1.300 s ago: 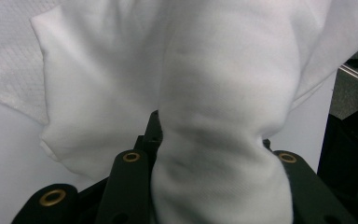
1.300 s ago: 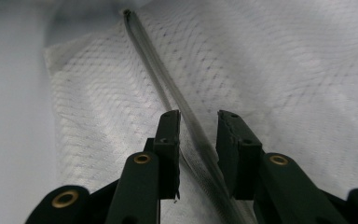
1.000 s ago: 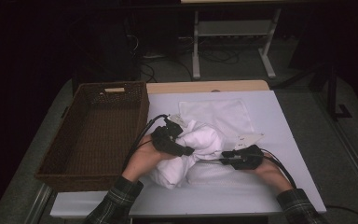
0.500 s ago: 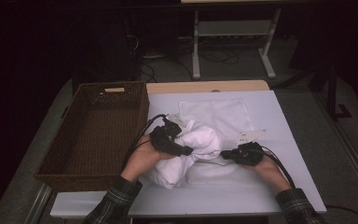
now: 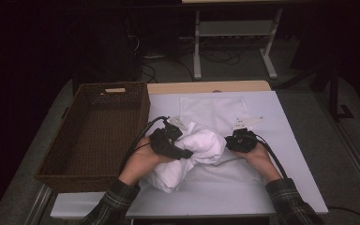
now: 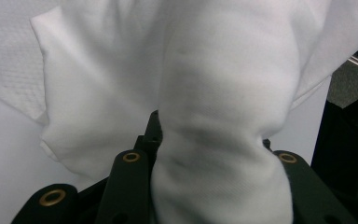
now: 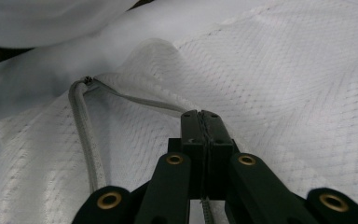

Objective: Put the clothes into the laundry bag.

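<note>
A bunched white cloth (image 5: pixel 206 147) sits mid-table, and my left gripper (image 5: pixel 185 150) is shut on it from the left. In the left gripper view the cloth (image 6: pixel 223 70) bulges up between the jaws of the left gripper (image 6: pixel 209 140). A white mesh bag (image 5: pixel 215 171) lies flat under and around the bundle. My right gripper (image 5: pixel 228 143) is at the bundle's right side. In the right gripper view the right gripper (image 7: pixel 200 116) is shut on the mesh bag's (image 7: pixel 284 84) zipper edge, with the grey zipper (image 7: pixel 81 130) looping off to the left.
A brown wicker basket (image 5: pixel 143 112) stands at the left of the white table (image 5: pixel 286 140), close to my left hand. Beyond the table's far edge are a metal stand and cables on a dark floor.
My right gripper has moved away from the person, to the bundle's right side, with the bag's edge pinched in it. The left gripper and the cloth have stayed put.
</note>
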`<move>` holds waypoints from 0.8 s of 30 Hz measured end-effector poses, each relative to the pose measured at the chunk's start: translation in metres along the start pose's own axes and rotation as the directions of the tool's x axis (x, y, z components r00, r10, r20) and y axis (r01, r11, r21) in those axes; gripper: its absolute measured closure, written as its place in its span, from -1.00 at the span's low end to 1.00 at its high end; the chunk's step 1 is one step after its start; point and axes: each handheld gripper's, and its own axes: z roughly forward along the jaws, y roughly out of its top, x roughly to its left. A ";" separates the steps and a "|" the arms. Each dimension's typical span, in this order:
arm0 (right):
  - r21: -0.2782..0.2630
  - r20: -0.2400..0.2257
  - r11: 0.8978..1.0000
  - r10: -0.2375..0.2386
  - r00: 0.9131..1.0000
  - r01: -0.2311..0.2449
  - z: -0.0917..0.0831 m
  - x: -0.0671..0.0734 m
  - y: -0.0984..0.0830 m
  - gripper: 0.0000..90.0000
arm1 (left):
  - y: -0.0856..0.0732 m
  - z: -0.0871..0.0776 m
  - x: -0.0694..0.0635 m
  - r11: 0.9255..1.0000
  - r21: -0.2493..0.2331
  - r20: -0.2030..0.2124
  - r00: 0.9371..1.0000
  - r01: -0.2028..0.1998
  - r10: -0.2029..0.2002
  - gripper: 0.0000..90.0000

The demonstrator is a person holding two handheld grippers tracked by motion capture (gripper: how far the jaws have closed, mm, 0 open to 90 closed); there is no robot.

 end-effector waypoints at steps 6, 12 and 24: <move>-0.012 0.005 1.000 0.005 1.000 -0.005 -0.004 -0.001 0.002 0.97 | 0.003 0.004 -0.009 1.000 0.005 0.009 1.000 -0.027 0.027 0.41; -0.080 0.016 0.996 0.043 0.999 -0.041 -0.014 -0.006 0.015 0.96 | 0.012 0.019 -0.030 0.996 0.022 0.046 0.996 -0.083 0.081 0.41; -0.071 0.004 0.997 0.035 0.999 -0.034 -0.017 -0.005 0.018 0.96 | 0.016 0.058 -0.048 0.985 0.085 0.092 0.986 -0.147 0.139 0.41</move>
